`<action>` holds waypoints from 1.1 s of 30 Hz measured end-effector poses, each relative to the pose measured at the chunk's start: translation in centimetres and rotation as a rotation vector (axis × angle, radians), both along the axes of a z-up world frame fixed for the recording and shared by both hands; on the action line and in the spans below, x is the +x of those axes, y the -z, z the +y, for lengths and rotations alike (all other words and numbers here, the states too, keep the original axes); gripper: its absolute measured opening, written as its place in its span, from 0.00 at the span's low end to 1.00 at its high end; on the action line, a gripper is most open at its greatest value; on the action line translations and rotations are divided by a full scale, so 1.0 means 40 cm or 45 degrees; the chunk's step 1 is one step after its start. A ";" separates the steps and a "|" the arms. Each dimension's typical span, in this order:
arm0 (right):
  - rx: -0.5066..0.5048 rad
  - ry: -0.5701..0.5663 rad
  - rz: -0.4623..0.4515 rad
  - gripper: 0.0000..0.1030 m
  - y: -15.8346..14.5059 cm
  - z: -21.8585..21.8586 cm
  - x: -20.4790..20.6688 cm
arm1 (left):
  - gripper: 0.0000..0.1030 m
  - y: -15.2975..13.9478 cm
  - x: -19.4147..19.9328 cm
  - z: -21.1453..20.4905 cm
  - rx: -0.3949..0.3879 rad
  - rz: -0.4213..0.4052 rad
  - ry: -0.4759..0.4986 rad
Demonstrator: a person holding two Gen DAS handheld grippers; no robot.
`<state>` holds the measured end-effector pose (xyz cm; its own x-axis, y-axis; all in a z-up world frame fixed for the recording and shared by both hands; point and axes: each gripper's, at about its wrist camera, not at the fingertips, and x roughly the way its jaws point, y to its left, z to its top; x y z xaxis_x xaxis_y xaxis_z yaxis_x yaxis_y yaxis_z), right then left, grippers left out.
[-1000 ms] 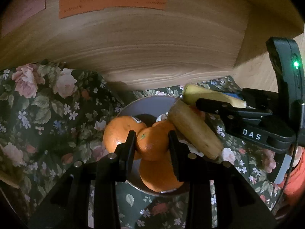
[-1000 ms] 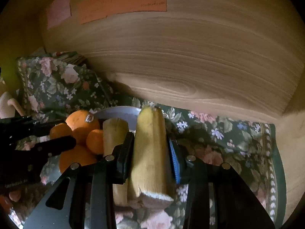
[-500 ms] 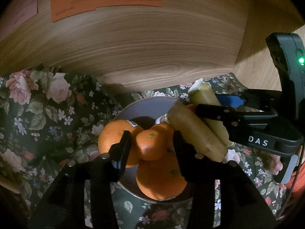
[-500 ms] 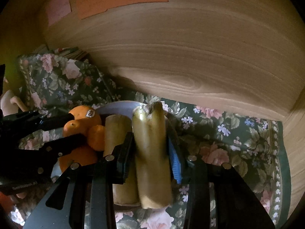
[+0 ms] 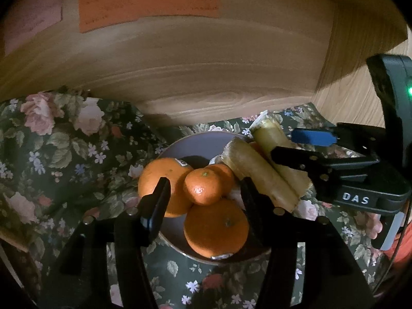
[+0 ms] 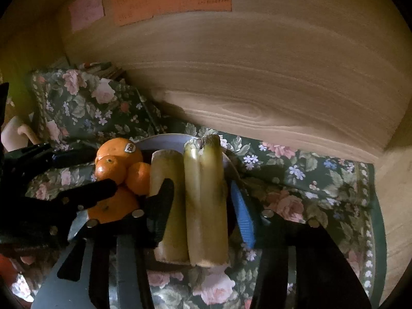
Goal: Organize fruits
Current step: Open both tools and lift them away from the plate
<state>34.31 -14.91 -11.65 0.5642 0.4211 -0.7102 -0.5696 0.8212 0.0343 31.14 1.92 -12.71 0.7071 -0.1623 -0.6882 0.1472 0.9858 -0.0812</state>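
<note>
Banana, yellow-green, both ends cut.

Our left gripper hangs low with fingers spread wide, gripping nothing. Our right gripper is parted too, blue pad on its right finger facing inward. Seen from the left wrist, the right gripper comes in from the right, level and near ours, not touching.

Orange citrus, yellow-green banana pieces, dark floral cloth
</note>
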 end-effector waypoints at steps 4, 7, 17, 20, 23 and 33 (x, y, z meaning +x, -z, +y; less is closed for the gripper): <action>0.019 0.022 -0.037 0.53 -0.024 -0.027 -0.048 | 0.61 -0.021 -0.046 0.003 -0.011 -0.033 -0.007; 0.031 0.038 -0.055 0.54 -0.034 -0.051 -0.098 | 0.63 -0.031 -0.079 -0.001 -0.008 -0.053 -0.009; 0.033 0.026 -0.016 0.54 0.019 -0.081 -0.246 | 0.89 -0.022 -0.219 -0.020 -0.004 -0.076 -0.016; 0.016 0.029 0.029 0.54 0.061 -0.081 -0.271 | 0.89 -0.003 -0.243 -0.023 -0.009 -0.054 -0.015; -0.002 0.045 0.079 0.54 0.101 -0.082 -0.279 | 0.89 0.024 -0.261 -0.020 -0.020 -0.020 -0.019; -0.103 0.010 0.128 0.34 0.161 -0.061 -0.290 | 0.89 0.056 -0.337 -0.033 0.009 -0.007 -0.011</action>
